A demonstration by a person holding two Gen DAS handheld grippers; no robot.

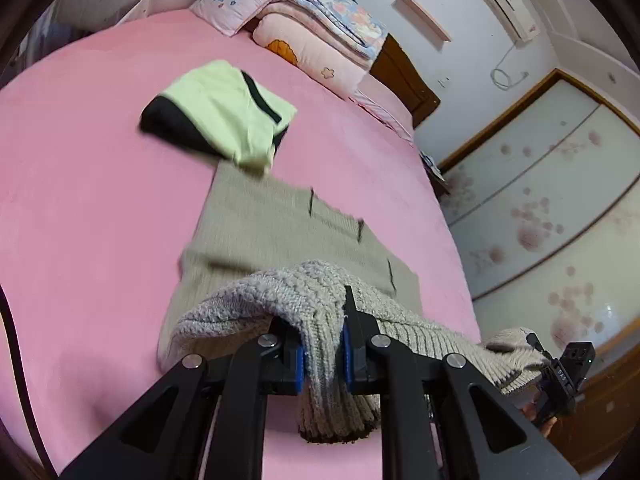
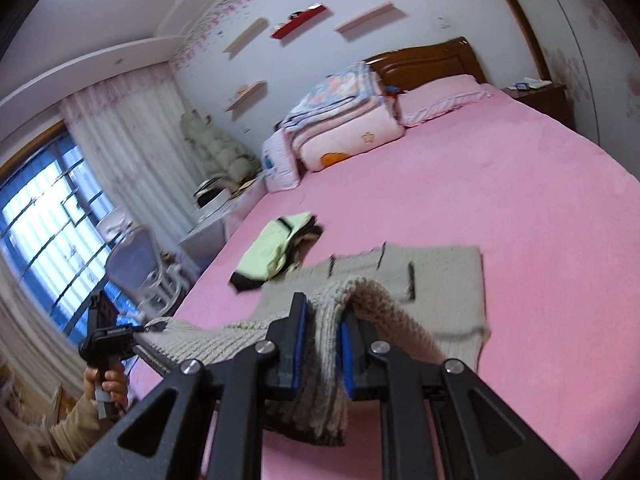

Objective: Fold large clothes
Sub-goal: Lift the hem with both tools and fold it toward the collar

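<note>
A home bedroom: a pink-sheeted bed (image 2: 500, 200) with a wooden headboard (image 2: 432, 60), stacked quilts (image 2: 340, 120), curtains (image 2: 132, 128) and a wardrobe (image 1: 540, 200).

Left gripper (image 1: 322, 354): jaws closed on a thick fold of the sweater (image 1: 280, 240), blue pads pressing both sides, linkage arms spread below. Right gripper (image 2: 322, 354): jaws likewise clamped on a gathered fold. In the right view, the left gripper appears at far left, its handle gripped by the left hand (image 2: 106, 384), sleeve visible.
</note>
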